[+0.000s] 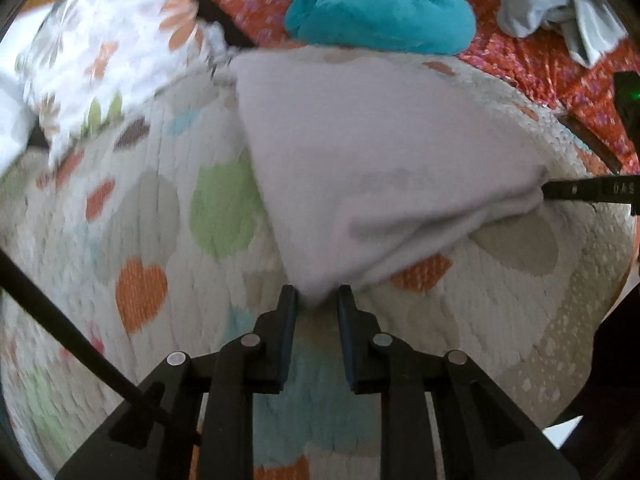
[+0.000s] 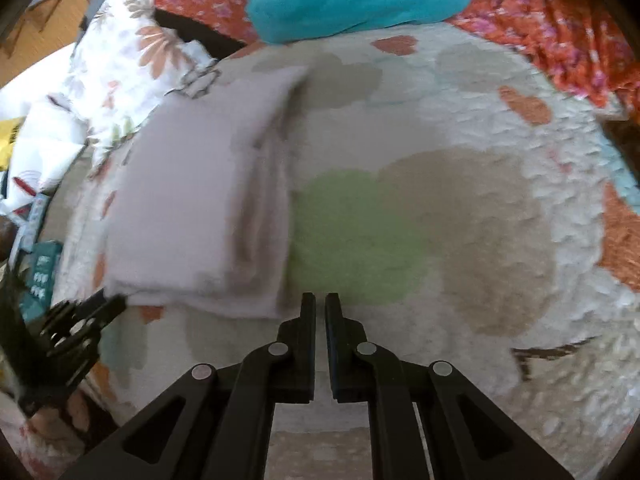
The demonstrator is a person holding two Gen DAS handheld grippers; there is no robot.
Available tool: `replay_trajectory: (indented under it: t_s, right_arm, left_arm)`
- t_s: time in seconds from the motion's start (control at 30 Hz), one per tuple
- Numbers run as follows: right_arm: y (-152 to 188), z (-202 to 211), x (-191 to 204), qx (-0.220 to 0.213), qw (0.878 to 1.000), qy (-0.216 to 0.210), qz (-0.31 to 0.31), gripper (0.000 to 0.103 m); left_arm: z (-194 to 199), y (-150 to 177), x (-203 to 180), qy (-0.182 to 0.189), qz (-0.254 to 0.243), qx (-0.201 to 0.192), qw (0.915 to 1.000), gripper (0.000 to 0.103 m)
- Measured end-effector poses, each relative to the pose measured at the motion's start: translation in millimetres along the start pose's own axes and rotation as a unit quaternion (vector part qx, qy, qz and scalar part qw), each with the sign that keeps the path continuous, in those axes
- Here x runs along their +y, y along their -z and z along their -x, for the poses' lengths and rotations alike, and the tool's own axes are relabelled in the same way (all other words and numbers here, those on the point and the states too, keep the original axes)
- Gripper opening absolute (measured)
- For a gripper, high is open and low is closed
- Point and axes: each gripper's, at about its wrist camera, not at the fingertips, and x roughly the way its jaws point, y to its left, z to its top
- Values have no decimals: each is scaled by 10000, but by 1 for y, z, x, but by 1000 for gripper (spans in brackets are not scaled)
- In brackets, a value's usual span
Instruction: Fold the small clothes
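Lilac cloth [image 1: 372, 160] between left gripper [image 1: 317, 300] fingers [image 1: 289, 300], on quilt [image 1: 160, 220].

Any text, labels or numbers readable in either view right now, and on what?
"DAS", cut off at the frame edge: side of the right gripper, left wrist view.
Faint print on the lavender cloth: blurred.
White marks on the teal box: unreadable.
Black letters on the yellow item: unreadable.
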Motion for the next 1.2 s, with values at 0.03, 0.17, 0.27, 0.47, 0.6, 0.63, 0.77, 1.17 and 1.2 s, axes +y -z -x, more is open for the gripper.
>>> replay_trajectory:
  t_s: [0.03, 0.17, 0.27, 0.47, 0.6, 0.63, 0.77, 1.17, 1.2]
  right_arm:
    - [-2, 5, -3, -150, 9998, -39, -116, 11]
    - [-12, 33, 12, -922, 9957, -58, 110, 12]
    - [-22, 33, 43, -913, 9939, -354, 505, 13]
    - [-51, -21, 136, -389, 9886, -587, 1333, 13]
    - [-77, -71, 181, -191, 9874, -274, 1546, 13]
    - [-85, -84, 192, -200, 9857, -83, 1670, 13]
    - [-113, -130, 232, -186, 9766, 468, 2090, 13]
    - [-163, -124, 228, -433, 9870, 242, 1529, 37]
    - [-162, -111, 219, -518, 9885, 135, 1414, 44]
  left_arm:
    - [3, 5, 5, 84, 183, -11, 9998, 19]
    - [16, 12, 18, 36, 502, -180, 9986, 43]
    - [28, 13, 27, -59, 758, -458, 9961, 60]
    - [35, 19, 31, -327, 691, -641, 9950, 69]
    - [33, 27, 30, -499, 655, -645, 9945, 74]
    - [32, 28, 32, -489, 672, -617, 9946, 74]
    - [18, 33, 39, -377, 822, -401, 9951, 74]
    - [4, 37, 52, -340, 1188, -348, 9917, 91]
    - [3, 37, 51, -370, 1189, -358, 9916, 92]
